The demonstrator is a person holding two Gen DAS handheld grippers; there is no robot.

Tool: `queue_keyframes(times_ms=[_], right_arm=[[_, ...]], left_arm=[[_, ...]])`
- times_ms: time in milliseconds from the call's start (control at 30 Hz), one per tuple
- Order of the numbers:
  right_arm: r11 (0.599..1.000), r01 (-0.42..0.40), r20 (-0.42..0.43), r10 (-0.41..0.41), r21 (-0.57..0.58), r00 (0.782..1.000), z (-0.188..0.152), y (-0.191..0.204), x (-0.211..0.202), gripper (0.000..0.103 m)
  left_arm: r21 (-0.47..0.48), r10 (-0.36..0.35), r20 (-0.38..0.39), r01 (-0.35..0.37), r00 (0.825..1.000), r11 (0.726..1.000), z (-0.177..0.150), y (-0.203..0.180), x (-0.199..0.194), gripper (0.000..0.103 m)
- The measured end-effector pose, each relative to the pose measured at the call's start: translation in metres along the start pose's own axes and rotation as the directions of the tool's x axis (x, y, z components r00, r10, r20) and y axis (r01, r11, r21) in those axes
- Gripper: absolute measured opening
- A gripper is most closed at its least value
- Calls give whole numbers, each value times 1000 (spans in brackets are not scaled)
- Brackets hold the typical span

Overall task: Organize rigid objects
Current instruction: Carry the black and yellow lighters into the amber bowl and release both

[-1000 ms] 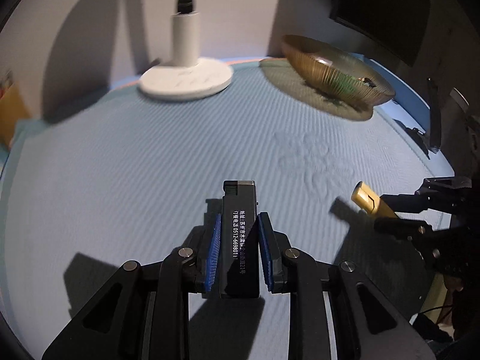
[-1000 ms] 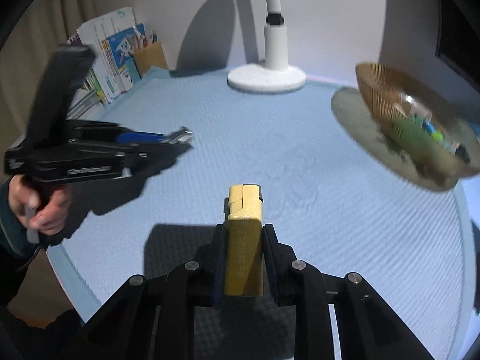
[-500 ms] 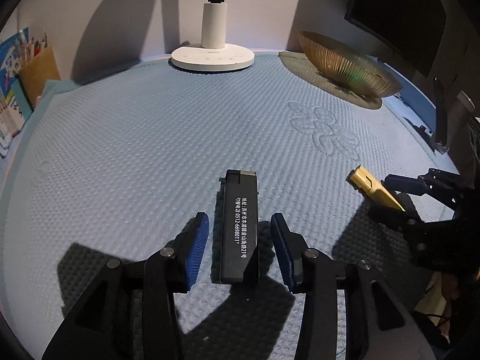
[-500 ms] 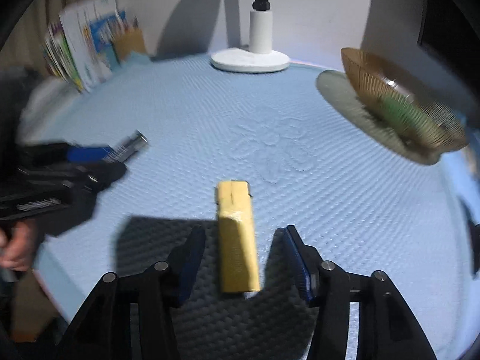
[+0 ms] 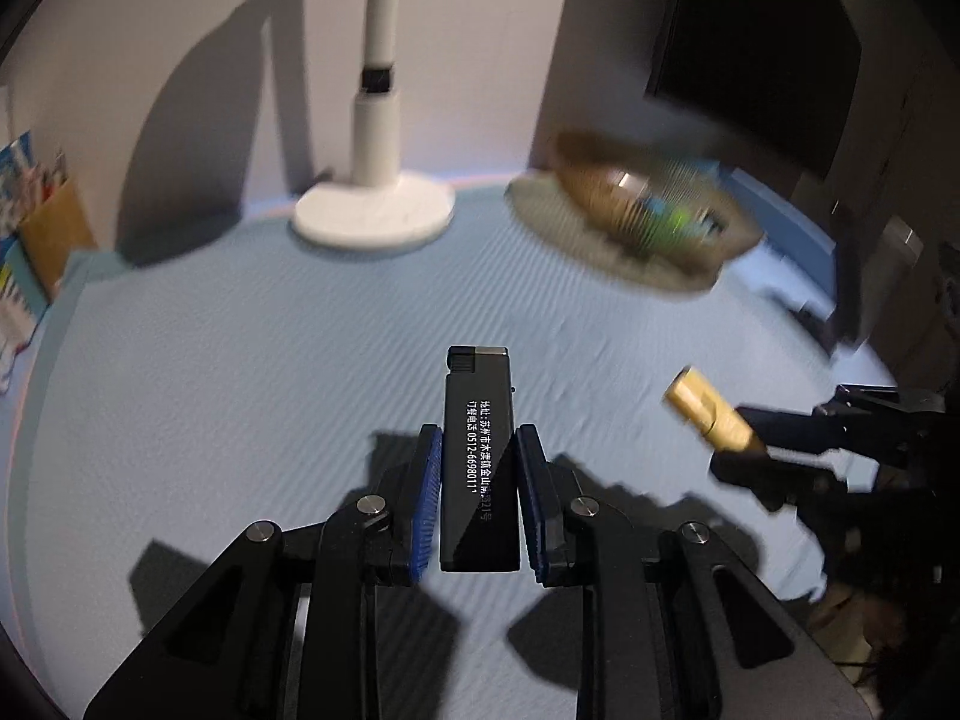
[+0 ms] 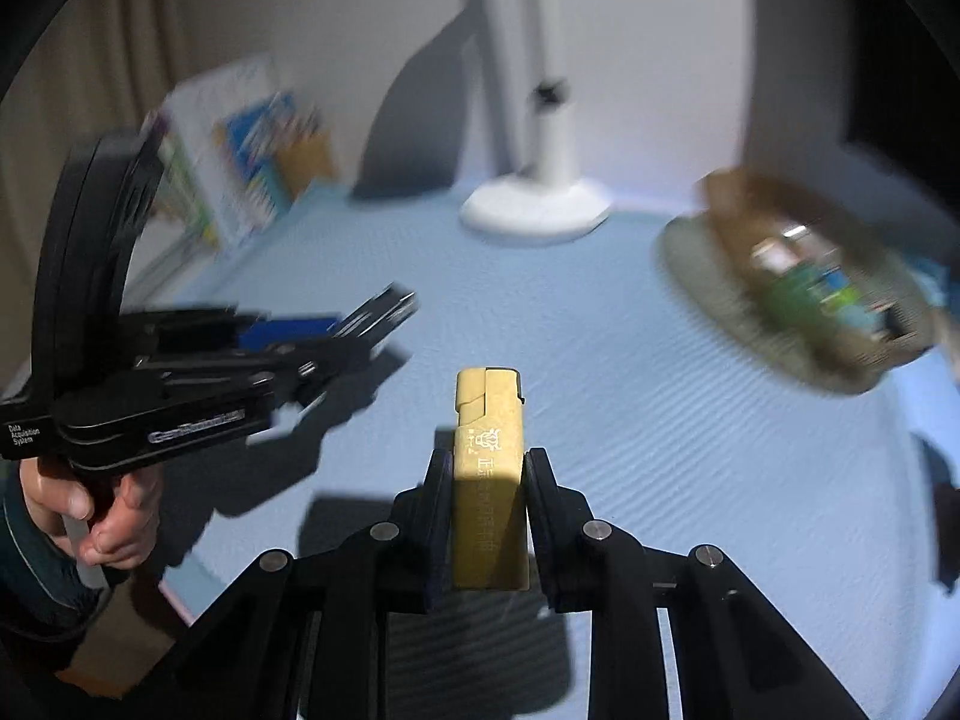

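The left gripper (image 5: 479,483) is clamping a black lighter (image 5: 479,462) and the right gripper (image 6: 487,504) a yellow lighter (image 6: 489,480) — both being carried, probably toward the amber bowl (image 5: 654,216) at the worktop's far right corner.

This looks like a desk in a home study or a small office. A pale blue textured mat (image 5: 240,360) covers the tabletop, and a white desk lamp (image 5: 375,210) stands on its round base against a plain wall. Off to the side, colourful books and booklets (image 6: 240,150) stand upright in a holder, beside a curtain (image 6: 90,60). A ribbed amber bowl (image 5: 648,210) holds small odds and ends, and a dark screen (image 5: 750,48) hangs nearby.
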State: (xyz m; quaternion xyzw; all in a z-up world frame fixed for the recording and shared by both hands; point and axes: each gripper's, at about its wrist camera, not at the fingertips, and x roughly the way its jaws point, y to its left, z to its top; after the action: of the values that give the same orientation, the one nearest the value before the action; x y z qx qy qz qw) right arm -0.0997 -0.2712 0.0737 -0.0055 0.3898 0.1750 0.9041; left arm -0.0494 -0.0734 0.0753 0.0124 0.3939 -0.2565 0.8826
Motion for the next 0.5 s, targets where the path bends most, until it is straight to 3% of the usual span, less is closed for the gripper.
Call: queue_keyframes(times_ms=[67, 133, 267, 400, 500], right_arm=[[999, 22, 46, -24, 44, 999, 17, -31, -18, 23], [992, 97, 77, -103, 81, 992, 36, -64, -31, 23], [947, 257, 102, -280, 192, 955, 77, -127, -53, 23], [919, 272, 143, -321, 285, 936, 120, -179, -64, 23], [903, 296, 103, -342, 313, 934, 141, -207, -44, 23]], left_arm=[[11, -64, 42, 63, 997, 998, 31, -10, -7, 21], [44, -85, 75, 82, 994, 996, 58, -24, -8, 21], [118, -123, 143, 107, 982, 987, 122, -60, 3, 21], [124, -188, 142, 171, 972, 977, 179, -87, 41, 21], [142, -169, 117, 152, 979, 978, 198, -102, 82, 21]])
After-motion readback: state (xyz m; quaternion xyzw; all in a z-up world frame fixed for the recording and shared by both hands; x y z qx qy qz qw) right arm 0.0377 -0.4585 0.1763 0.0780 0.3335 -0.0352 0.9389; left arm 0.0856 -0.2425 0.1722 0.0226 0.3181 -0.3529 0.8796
